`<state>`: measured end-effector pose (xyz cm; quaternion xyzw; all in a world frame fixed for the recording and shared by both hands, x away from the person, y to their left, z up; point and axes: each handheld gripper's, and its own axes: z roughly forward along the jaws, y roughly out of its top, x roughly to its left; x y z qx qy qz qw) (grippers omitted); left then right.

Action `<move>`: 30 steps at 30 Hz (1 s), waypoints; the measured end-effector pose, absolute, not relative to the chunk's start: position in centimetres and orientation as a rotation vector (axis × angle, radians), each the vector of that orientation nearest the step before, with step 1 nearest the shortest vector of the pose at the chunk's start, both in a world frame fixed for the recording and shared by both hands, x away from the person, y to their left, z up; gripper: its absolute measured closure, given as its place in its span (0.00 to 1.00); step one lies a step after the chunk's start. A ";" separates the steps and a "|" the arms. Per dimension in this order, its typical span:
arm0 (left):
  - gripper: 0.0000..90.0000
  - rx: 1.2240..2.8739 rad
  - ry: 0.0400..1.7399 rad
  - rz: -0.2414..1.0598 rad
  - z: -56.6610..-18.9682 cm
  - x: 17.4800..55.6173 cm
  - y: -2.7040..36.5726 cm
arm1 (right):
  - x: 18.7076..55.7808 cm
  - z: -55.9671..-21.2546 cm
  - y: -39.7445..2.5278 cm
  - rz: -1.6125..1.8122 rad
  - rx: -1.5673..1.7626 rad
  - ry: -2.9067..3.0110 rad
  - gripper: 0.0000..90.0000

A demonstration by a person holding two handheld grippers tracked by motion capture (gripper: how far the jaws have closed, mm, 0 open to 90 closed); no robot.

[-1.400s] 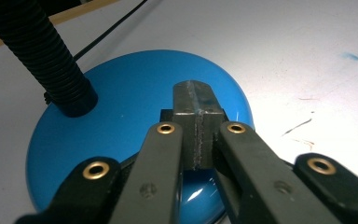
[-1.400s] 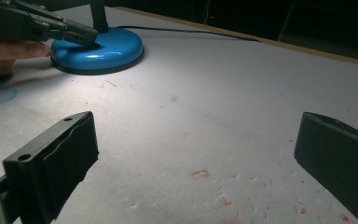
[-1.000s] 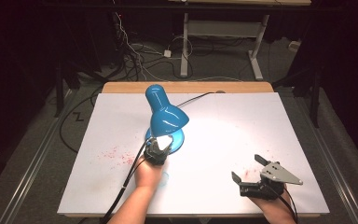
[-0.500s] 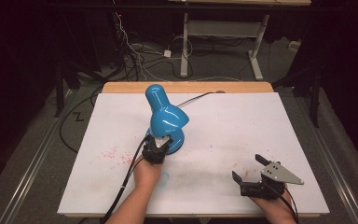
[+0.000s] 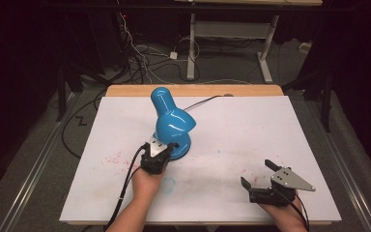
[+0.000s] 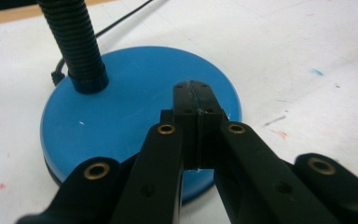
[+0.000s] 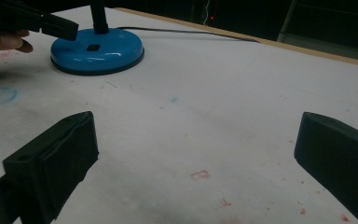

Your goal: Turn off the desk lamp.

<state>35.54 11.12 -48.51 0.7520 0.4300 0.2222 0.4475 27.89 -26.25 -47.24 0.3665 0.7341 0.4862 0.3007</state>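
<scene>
- High view: blue desk lamp (image 5: 171, 123) upright mid-table on the white sheet (image 5: 232, 130); left gripper (image 5: 157, 153) at the base's near edge; right gripper (image 5: 262, 176) well apart, near the front right.
- Left gripper view: jaws pressed together, tips over the lamp base (image 6: 126, 112), pinching nothing; black ribbed neck (image 6: 77, 44) rising behind.
- Right gripper view: jaws spread wide, empty, above bare sheet; lamp base far off.

I see a glossy blue lamp (image 5: 172, 123) with a black ribbed neck (image 6: 77, 44); white counter (image 5: 251, 121) flecked red; my tongs black.
</scene>
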 end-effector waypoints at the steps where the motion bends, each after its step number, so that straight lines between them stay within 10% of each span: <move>1: 0.98 1.860 1.059 0.530 -48.5 35.4 11.2 | 27.9 -47.2 -26.3 1.289 0.974 1.948 0.00; 30: 0.98 1.822 0.982 0.392 -48.4 28.1 19.5 | 28.1 -47.4 -27.1 1.271 1.013 1.931 0.00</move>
